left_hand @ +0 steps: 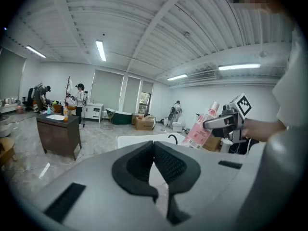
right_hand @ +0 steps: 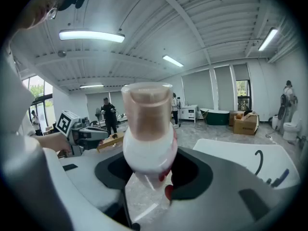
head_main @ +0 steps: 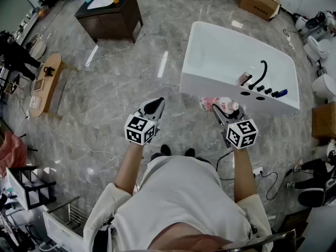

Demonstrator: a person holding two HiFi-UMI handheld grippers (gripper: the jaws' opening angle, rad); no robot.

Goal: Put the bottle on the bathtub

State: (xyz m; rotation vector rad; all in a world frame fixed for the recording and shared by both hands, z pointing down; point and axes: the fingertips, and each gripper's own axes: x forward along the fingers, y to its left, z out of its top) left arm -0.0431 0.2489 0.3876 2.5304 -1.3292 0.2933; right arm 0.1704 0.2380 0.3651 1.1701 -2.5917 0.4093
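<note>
My right gripper [head_main: 221, 111] is shut on a pink and white bottle [head_main: 218, 104] with a tan cap, held in the air just in front of the near rim of the white bathtub [head_main: 210, 51]. In the right gripper view the bottle [right_hand: 147, 134] stands up between the jaws of this gripper [right_hand: 147, 182], its cap pointing away. My left gripper [head_main: 154, 105] hangs over the floor to the left of the tub, shut with nothing in it. The left gripper view shows its pads [left_hand: 168, 162] meeting, with the bottle [left_hand: 199, 129] and the tub [left_hand: 139, 139] beyond.
A black faucet [head_main: 260, 75], a small pink bottle [head_main: 243, 79] and a blue item [head_main: 280, 93] sit at the tub's right end. A dark cabinet [head_main: 110, 14] stands far left, a wooden bench [head_main: 47, 83] at the left, cardboard boxes [head_main: 257, 1] and toilets [head_main: 317, 46] at the right.
</note>
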